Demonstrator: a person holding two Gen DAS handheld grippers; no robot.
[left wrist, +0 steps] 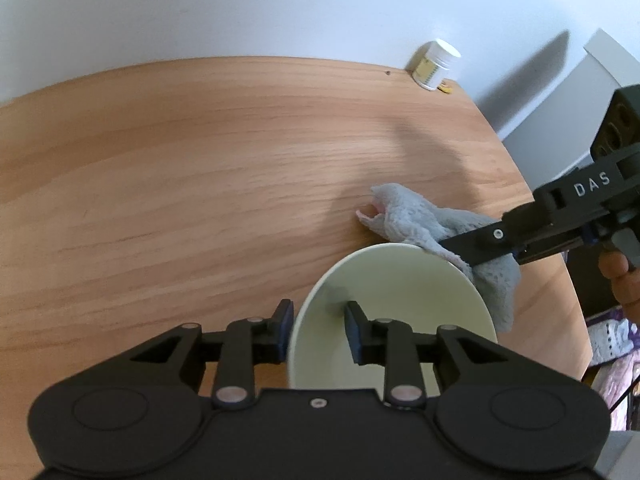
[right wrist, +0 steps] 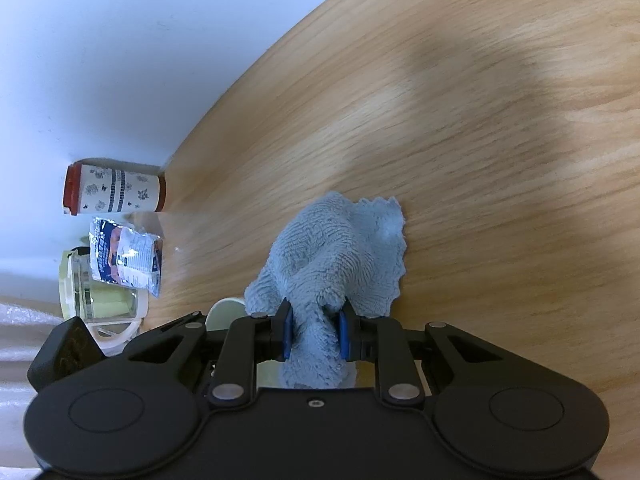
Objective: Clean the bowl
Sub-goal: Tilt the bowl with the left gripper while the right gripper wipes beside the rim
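Observation:
A pale green bowl (left wrist: 400, 288) stands on the wooden table (left wrist: 200, 160) at the lower right of the left wrist view. My left gripper (left wrist: 318, 322) straddles the bowl's near-left rim, one finger outside and one inside; the inner pad stands clear of the wall, so the jaws are open. My right gripper (right wrist: 314, 332) is shut on a bunched grey-blue cloth (right wrist: 340, 248). In the left wrist view that gripper (left wrist: 452, 246) comes in from the right and holds the cloth (left wrist: 412, 216) over the bowl's far rim. A sliver of the bowl (right wrist: 226, 312) shows beside the right gripper's left finger.
A white jar (left wrist: 436, 64) sits at the table's far corner by the wall. Beyond the table's edge stand a flowered canister with a red lid (right wrist: 116, 192), a foil packet (right wrist: 124, 258) and a glass jug (right wrist: 100, 300). A person's hand (left wrist: 624, 280) grips the right tool.

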